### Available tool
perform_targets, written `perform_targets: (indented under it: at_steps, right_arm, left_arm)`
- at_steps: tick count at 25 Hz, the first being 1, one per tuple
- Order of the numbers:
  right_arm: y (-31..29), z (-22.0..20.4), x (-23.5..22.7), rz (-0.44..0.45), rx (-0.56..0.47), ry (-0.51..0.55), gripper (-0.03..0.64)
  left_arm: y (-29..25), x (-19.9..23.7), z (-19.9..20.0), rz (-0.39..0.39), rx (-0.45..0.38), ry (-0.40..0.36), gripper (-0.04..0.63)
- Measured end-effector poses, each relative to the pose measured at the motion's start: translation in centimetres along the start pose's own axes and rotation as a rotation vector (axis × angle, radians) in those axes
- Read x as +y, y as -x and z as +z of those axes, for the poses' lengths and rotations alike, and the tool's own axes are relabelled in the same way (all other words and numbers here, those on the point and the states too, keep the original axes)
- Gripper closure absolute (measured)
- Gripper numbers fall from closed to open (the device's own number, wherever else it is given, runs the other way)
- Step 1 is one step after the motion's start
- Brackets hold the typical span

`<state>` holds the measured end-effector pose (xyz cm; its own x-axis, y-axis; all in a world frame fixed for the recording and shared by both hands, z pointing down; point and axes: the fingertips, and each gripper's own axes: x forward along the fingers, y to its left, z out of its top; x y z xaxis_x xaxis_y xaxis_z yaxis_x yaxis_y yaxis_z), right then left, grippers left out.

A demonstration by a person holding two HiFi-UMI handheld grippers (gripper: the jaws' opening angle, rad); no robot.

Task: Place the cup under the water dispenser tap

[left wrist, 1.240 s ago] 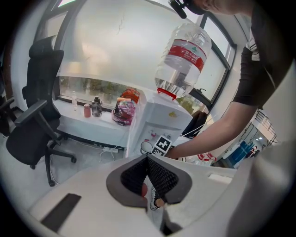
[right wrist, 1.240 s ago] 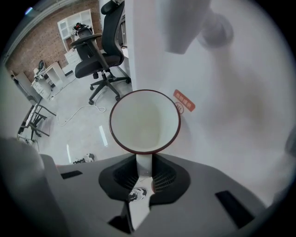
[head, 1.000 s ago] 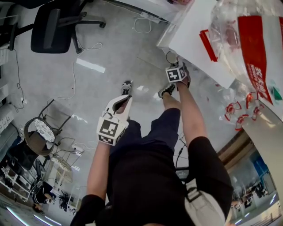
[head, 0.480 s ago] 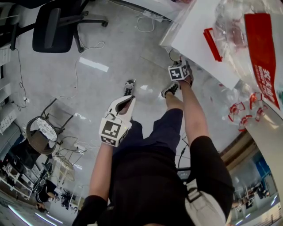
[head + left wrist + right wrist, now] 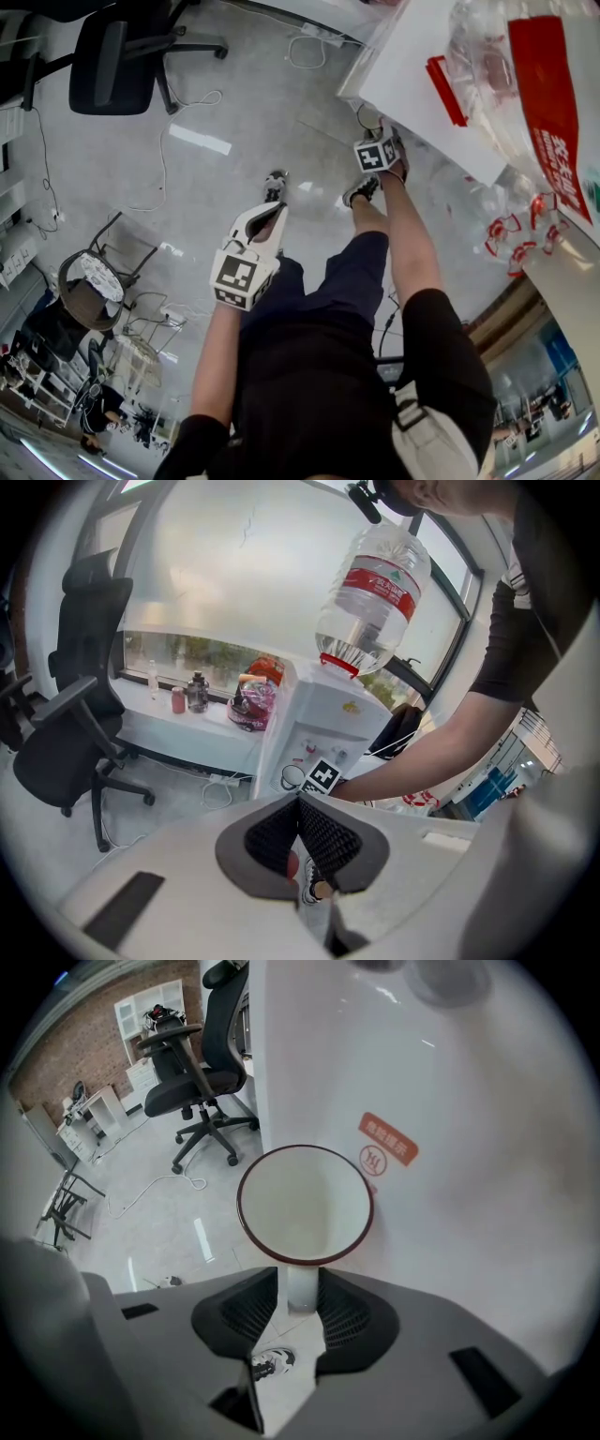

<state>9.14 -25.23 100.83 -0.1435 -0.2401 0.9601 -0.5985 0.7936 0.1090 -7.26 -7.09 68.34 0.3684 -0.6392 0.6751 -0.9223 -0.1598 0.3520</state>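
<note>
right tool [image 5: 298, 1283] jaws, narrower before, now opening around the cup [image 5: 305, 1206] handle.

The white cup with a dark red rim [image 5: 305, 1208] looked smooth and glossy, like enamel. The white water dispenser casing [image 5: 450, 1147] was smooth, shiny plastic, and its clear bottle [image 5: 373, 583] was glossy transparent plastic. The pale grey floor [image 5: 216, 187] gleamed, polished.

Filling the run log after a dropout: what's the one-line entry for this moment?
cup: at water dispenser front | right gripper: jaws opening, handle between them | left gripper: shut, empty
</note>
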Motion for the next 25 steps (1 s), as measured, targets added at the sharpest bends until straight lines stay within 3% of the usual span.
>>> perform_targets:
  at_steps: [11, 25]
  right_arm:
    - [4.0, -0.3, -1.0, -0.040, -0.029, -0.061, 0.491]
    - [13.6, -1.7, 0.6, -0.020, -0.030, -0.057, 0.535]
  left_arm:
    - [0.4, -0.6, 1.6, -0.058, 0.001, -0.027, 0.601]
    - [2.7, -1.2, 6.5, -0.112, -0.051, -0.109, 0.601]
